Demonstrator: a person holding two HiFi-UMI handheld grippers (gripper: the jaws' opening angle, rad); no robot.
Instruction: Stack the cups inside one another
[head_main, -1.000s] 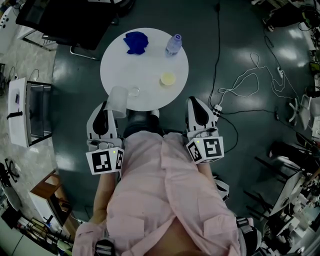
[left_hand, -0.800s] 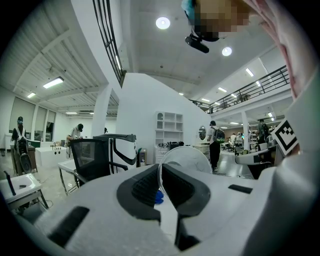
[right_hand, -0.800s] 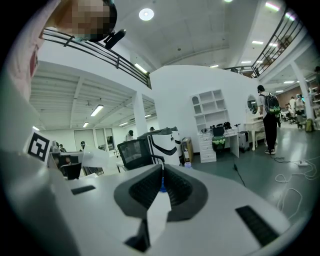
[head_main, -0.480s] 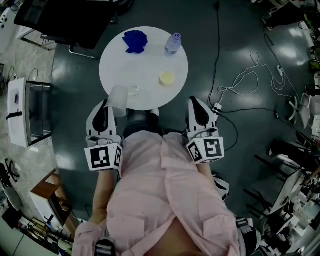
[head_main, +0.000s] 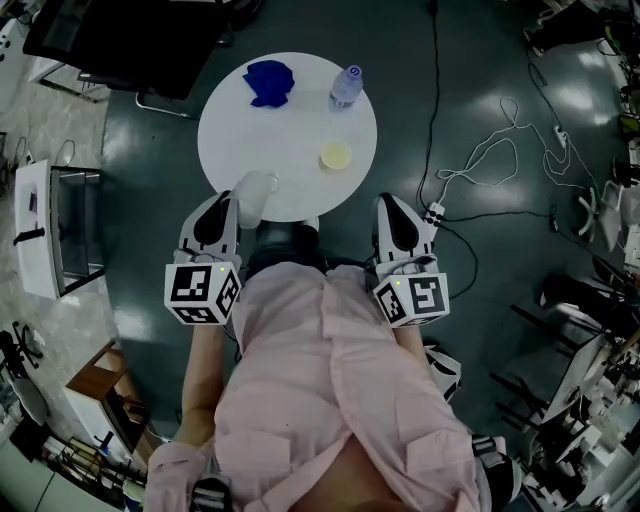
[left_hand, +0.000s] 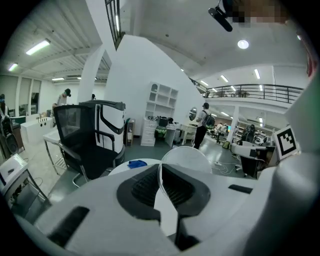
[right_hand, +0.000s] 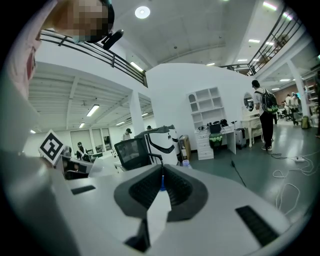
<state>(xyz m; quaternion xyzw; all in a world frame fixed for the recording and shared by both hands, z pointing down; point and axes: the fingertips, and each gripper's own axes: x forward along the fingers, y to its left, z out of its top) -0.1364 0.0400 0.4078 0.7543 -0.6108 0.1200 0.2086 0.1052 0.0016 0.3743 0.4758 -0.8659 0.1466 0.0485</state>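
Round white tabletop on dark floor: left claw pinched shut on the wall of a clear cup at the near-left edge, small yellow cup well apart to its right; right claw closed, empty, just off the near-right edge.

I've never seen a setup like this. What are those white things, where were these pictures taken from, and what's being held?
A person holds white tongs in each hand. One picture looks down from a camera on their head; the other two come from cameras riding on the tongs. The round table holds a blue cloth, a water bottle and a yellowish cup. The left tongs pinch the rim of a clear cup at the table's near edge. The right tongs are shut and empty.
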